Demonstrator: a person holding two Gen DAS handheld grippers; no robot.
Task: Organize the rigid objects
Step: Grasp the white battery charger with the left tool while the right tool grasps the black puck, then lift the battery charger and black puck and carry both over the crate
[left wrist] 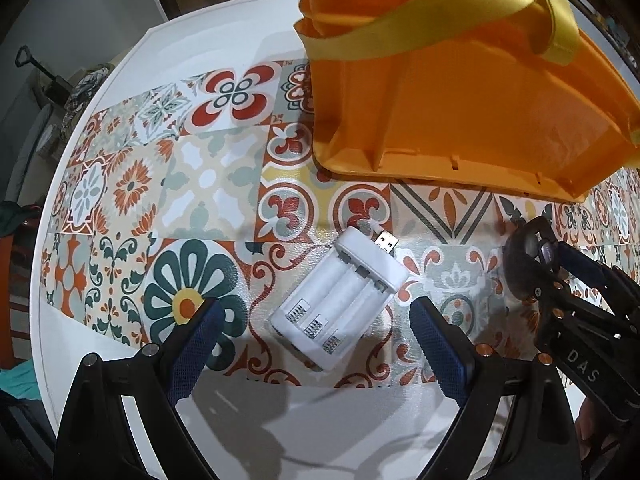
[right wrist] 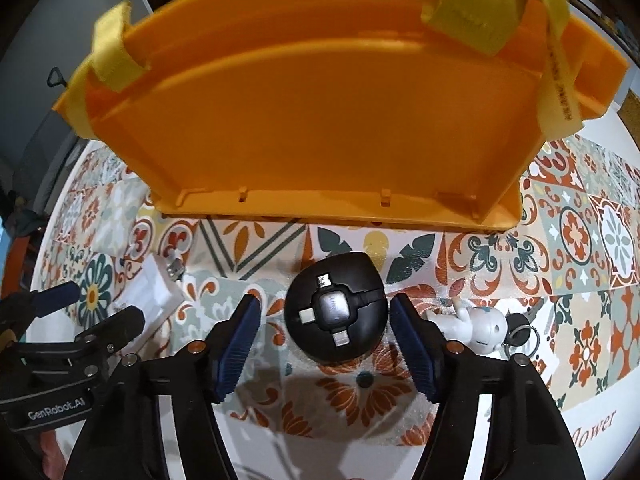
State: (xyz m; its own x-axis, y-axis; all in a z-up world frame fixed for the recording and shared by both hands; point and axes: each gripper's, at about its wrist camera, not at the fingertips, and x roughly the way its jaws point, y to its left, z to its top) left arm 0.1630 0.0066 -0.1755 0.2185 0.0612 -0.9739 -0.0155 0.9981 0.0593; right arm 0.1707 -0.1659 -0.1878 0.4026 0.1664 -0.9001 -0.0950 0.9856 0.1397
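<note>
A white battery charger [left wrist: 340, 300] with a USB plug lies on the patterned mat between the open jaws of my left gripper [left wrist: 316, 320], untouched. A round black multi-plug adapter [right wrist: 336, 308] lies between the open jaws of my right gripper [right wrist: 324, 320], with small gaps on both sides. An orange basket [right wrist: 312, 112] with yellow straps stands just beyond both objects; it also shows in the left wrist view [left wrist: 460, 100]. The charger shows at the left of the right wrist view [right wrist: 152, 292], and the adapter at the right of the left wrist view [left wrist: 524, 260].
A small white figurine [right wrist: 476, 324] and a black key ring [right wrist: 520, 332] lie right of my right gripper. The tile-patterned mat [left wrist: 208, 184] covers a white table whose edge [left wrist: 100, 92] curves on the left. My two grippers are side by side, close together.
</note>
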